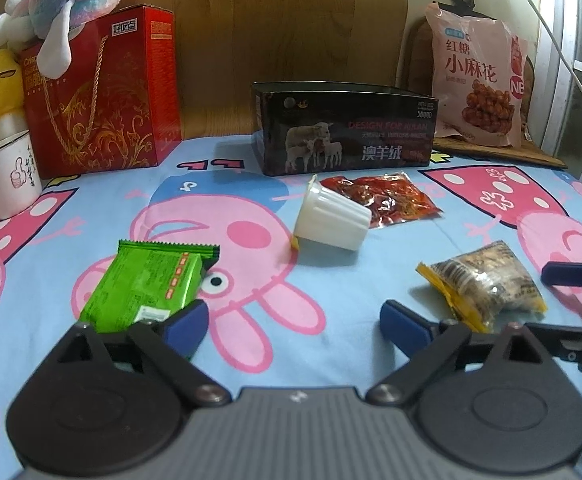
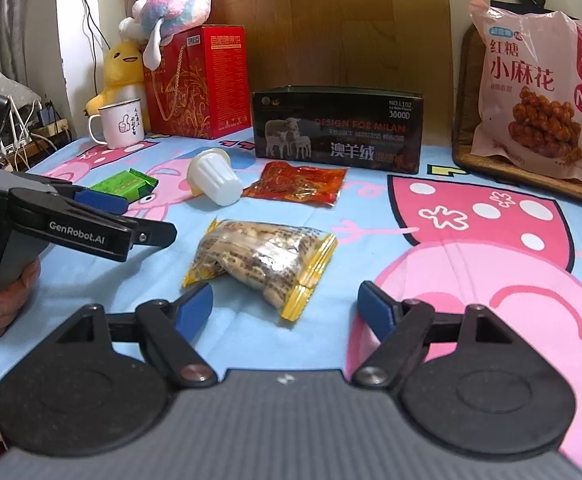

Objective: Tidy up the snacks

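Both tongs [image 1: 294,322] [image 2: 285,307] gape empty over four loose snacks and one black box [image 1: 343,128].

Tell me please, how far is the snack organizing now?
Nothing looks sorted yet. The green packet, white cup, red packet and yellow-edged packet all lie loose on the sheet, outside the black box. Nothing is in hand: the left claw and right claw are open, holding nothing. All four snacks are left to place.
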The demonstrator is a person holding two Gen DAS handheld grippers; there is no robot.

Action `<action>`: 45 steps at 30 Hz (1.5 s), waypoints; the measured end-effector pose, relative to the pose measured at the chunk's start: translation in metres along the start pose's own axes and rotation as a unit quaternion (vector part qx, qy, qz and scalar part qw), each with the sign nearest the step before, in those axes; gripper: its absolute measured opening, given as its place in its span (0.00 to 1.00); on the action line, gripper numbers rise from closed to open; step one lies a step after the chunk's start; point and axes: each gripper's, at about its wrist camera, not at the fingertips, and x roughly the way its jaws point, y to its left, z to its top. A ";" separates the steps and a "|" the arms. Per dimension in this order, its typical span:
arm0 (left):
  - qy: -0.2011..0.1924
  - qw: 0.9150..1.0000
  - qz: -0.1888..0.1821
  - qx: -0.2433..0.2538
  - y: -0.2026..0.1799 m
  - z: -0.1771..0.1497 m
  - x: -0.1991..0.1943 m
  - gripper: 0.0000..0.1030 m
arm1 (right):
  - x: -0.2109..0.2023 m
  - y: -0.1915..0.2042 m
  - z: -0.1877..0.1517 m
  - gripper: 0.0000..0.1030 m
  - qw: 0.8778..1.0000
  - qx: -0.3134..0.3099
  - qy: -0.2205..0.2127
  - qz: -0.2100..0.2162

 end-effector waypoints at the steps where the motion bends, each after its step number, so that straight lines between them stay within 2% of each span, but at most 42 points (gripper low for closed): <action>1: 0.001 1.000 -0.002 0.000 0.000 0.000 0.000 0.96 | 0.000 0.000 0.000 0.79 1.000 0.000 0.000 0.000; 6: 0.004 1.000 -0.005 0.004 -0.002 0.000 0.001 0.99 | 0.001 0.000 0.000 0.81 1.000 0.002 0.001 0.002; 18: 0.005 1.000 -0.004 0.004 -0.003 -0.001 0.001 1.00 | 0.001 -0.002 0.000 0.84 1.000 0.009 0.002 0.006; 36: -0.007 0.999 -0.035 -0.011 0.004 -0.001 -0.003 1.00 | 0.002 -0.002 0.000 0.88 1.000 0.006 0.004 0.007; 45: 0.003 1.000 -0.019 0.013 -0.004 -0.002 -0.001 1.00 | 0.002 -0.001 0.000 0.89 1.000 0.007 0.004 0.007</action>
